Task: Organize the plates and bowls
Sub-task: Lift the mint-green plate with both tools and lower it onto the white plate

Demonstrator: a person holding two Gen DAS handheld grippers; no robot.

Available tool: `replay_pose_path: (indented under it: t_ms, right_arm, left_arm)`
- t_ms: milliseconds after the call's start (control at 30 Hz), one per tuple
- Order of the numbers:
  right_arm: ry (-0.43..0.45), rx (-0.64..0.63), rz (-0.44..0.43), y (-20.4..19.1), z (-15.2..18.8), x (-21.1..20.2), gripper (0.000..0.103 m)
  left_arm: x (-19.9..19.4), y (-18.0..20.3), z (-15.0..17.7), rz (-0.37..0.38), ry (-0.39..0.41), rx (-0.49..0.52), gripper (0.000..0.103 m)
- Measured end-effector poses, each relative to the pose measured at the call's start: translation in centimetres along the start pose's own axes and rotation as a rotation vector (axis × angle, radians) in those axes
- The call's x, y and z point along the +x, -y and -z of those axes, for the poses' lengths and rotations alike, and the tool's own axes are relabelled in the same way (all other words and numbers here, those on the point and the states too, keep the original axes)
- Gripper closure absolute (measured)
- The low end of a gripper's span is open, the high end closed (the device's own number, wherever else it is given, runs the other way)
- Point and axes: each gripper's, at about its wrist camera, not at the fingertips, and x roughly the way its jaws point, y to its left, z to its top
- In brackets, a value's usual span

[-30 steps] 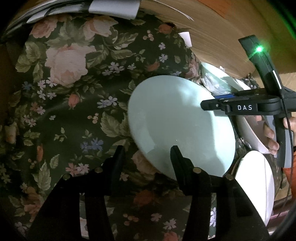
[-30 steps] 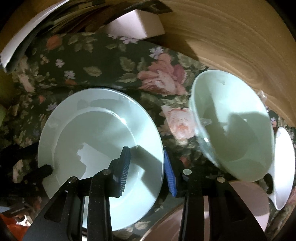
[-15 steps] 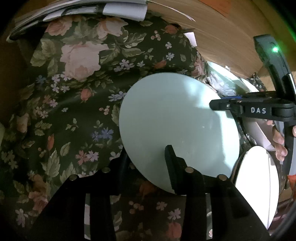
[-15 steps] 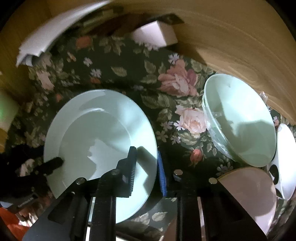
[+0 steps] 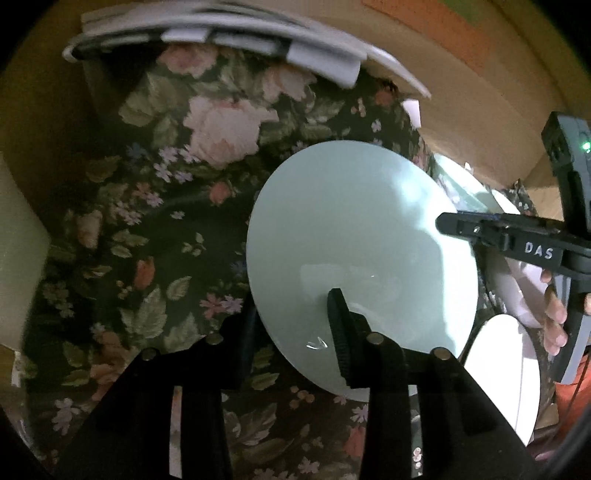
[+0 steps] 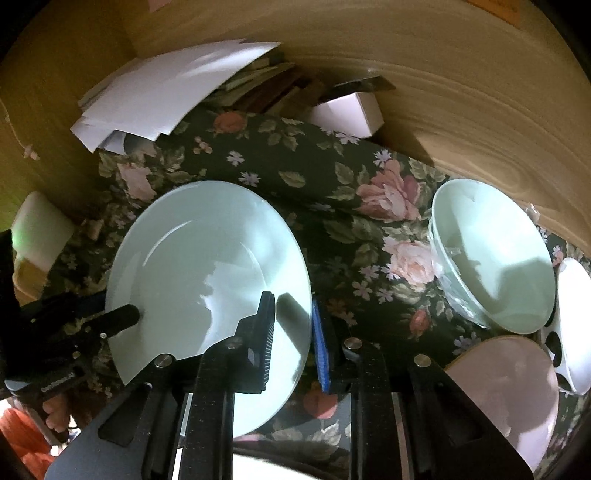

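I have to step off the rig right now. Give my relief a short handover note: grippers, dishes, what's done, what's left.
Left gripper: shut on the pale green plate's near rim, having just closed.
Right gripper: shut on the same plate's opposite rim.
The plate is tilted over the floral cloth.
The green bowl, pink bowl and white dish sit unsorted to the right.
Done: plate gripped.
Left: place it, then sort the rest.

— What's hidden at the round pale-green plate [image 5: 362, 236]?
— One left finger sits behind its rim; the blue right pad [image 6: 320, 350] too.
— And the edges?
— The glossy white dish [image 5: 502, 373] is part-covered; the pink bowl [image 6: 513, 387] is cut off; the white papers [image 5: 236, 33] are blurred.
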Motion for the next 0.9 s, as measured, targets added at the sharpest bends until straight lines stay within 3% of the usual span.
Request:
replay_pose_path:
  t_ms: [400, 900]
  right_arm:
    - [0.04, 0.023, -0.011, -0.9, 1.5, -2.7, 0.085]
    - [0.098, 0.04, -0.01, -0.5, 4.2, -6.7, 0.085]
  left_arm:
    - [-4.3, 0.4, 0.4, -0.017, 0.092, 0.039, 0.067]
    - [-5.8, 3.0, 1.6, -0.009, 0.121, 0.06, 0.067]
